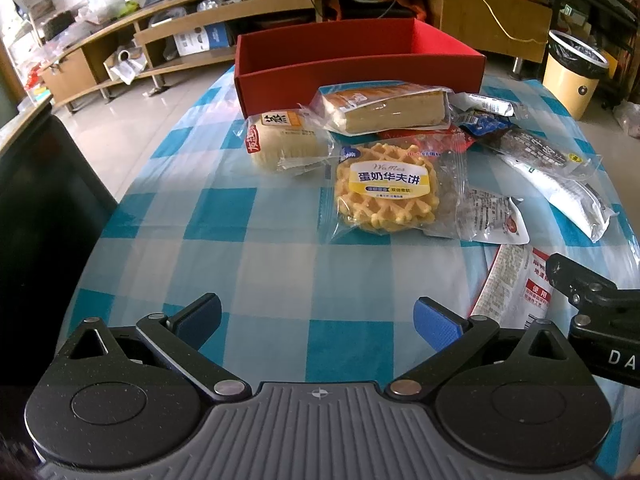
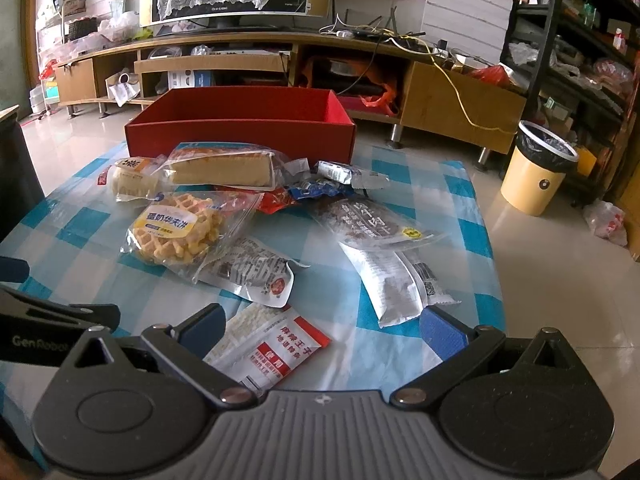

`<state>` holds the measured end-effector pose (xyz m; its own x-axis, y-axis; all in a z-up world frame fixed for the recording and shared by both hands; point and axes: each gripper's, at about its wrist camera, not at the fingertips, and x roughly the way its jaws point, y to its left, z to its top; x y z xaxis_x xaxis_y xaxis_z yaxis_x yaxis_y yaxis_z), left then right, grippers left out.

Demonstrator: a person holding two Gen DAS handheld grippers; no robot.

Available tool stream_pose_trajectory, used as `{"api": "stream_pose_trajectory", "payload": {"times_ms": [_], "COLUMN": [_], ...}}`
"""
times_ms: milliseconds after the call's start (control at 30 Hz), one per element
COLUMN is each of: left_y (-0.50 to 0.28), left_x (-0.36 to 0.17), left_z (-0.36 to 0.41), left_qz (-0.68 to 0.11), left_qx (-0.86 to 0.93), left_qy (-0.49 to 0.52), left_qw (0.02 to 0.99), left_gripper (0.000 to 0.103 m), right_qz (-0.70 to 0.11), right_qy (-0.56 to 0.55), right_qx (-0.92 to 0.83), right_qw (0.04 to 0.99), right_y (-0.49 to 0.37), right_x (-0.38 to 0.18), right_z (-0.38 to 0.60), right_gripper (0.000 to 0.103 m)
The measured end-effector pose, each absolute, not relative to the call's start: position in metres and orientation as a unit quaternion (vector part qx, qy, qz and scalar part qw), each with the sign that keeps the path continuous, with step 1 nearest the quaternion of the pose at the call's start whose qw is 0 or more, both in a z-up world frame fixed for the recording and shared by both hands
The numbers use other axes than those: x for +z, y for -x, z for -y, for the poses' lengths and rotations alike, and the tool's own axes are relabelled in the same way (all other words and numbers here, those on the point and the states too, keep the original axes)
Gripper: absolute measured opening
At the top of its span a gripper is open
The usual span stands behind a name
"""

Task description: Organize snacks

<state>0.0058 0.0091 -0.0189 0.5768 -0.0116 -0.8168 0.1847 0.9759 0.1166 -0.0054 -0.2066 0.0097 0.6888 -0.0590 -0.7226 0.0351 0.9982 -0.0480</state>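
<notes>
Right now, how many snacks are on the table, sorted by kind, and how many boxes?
Cakes and breads: 3, namely the waffle, the round bun and the sponge cake slice.
Flat or foil packets that can be told apart: 6, such as the red and white packet and the long dark packet.
Red box: 1.
Total: 10 things.

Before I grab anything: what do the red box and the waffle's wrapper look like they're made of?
Red box: looks like stiff card or paperboard with a matte finish; flat thin walls, crisp folded corners, no shine. Could be thin plastic board, but it reads as card.
Waffle wrapper: thin clear plastic film, glossy; the waffle shows through it, it crinkles and catches glare, with a printed yellow label on top.
</notes>
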Motion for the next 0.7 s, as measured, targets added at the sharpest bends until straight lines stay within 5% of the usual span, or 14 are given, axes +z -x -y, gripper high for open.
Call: {"api": "stream_pose_trajectory", "payload": {"times_ms": [700], "left_y": [-0.0054], "left_x": [-0.0205], "left_z": [-0.0084], "left_qz": [-0.459], "left_qx": [-0.057], "left_qy": [-0.098], "left_qw": [0.881], "left_gripper": [0.103], "right_qz": [-0.404], "right_qy": [0.017], "right_qx": [-0.022], "right_qw": [0.914], "right_y": [0.0051], "right_x": [0.0051], "right_z": [0.2050], "right_gripper": [0.103]}}
